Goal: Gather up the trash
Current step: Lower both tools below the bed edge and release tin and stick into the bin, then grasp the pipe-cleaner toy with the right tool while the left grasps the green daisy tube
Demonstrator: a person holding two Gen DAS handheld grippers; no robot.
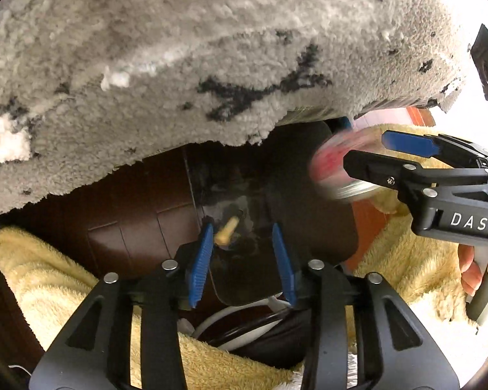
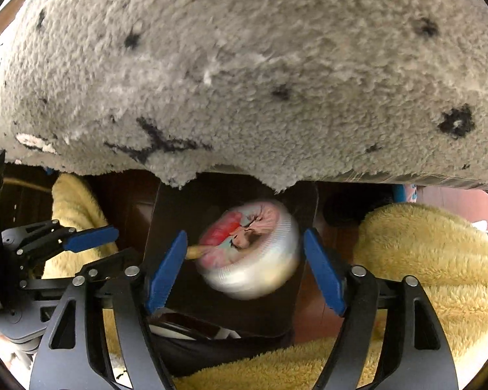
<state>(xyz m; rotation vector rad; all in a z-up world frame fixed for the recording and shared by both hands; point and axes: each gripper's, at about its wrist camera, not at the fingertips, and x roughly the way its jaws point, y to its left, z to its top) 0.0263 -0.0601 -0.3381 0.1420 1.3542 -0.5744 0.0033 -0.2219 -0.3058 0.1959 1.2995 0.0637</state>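
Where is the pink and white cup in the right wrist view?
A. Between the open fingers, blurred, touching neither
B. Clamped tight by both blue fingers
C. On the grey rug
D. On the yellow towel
A: the cup is blurred, with a gap to each blue finger of the right gripper.

A dark brown wooden floor (image 1: pixel 136 208) carried a shaggy grey rug (image 1: pixel 211 48) with black marks, while a fluffy yellow blanket (image 2: pixel 432 260) lay just beside it.
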